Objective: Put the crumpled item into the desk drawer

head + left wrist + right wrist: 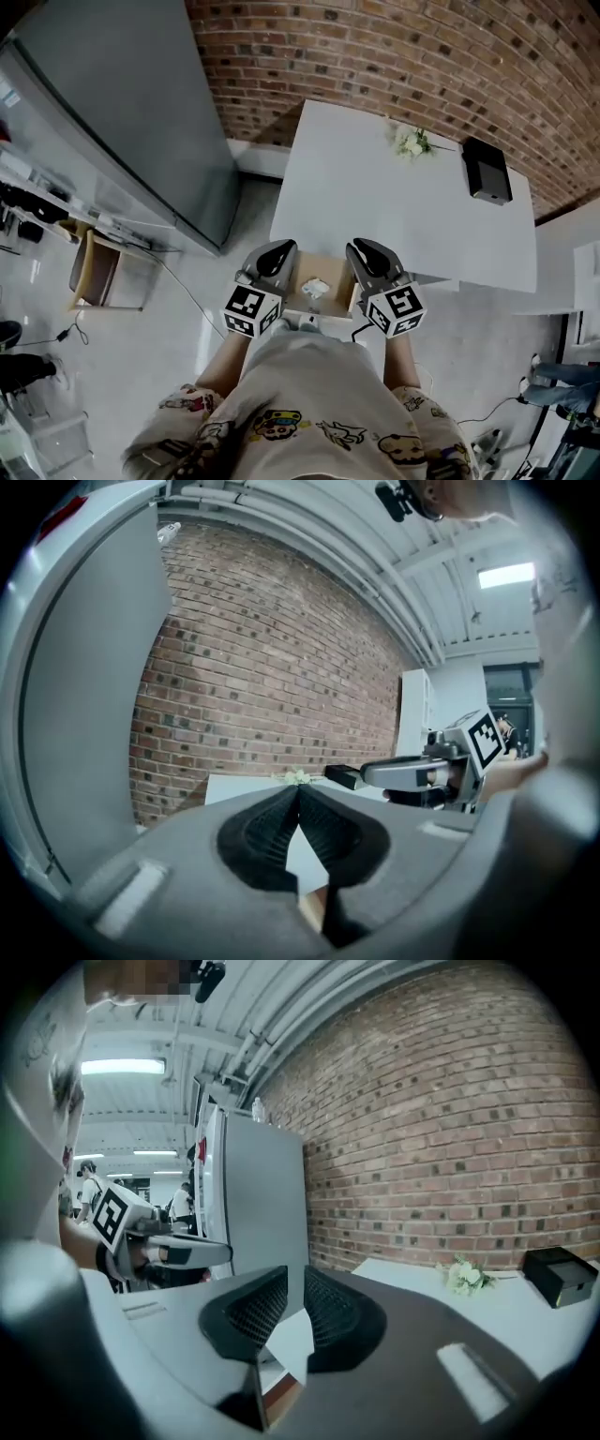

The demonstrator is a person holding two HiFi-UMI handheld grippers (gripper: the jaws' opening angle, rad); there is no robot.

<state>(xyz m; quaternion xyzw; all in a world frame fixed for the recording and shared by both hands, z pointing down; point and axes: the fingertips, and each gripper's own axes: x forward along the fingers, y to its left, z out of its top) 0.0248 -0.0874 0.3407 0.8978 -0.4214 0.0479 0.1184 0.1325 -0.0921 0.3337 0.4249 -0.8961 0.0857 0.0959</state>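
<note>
A small white crumpled item [314, 288] lies inside the open wooden desk drawer [330, 268], under the front edge of the white desk [375, 202]. My left gripper [282, 247] hovers over the drawer's left side. Its jaws meet at the tips with nothing between them [298, 789]. Over the drawer's right side my right gripper [362, 247] stands with a narrow gap between its jaws, and nothing is in that gap [295, 1277]. Neither gripper touches the crumpled item, which lies between and just below them.
On the desk's far side lie a small bunch of white flowers [411, 142] and a black box [487, 170]. A tall grey cabinet [141, 112] stands to the left, with a brick wall [422, 56] behind. A wooden stool [94, 272] is on the floor at left.
</note>
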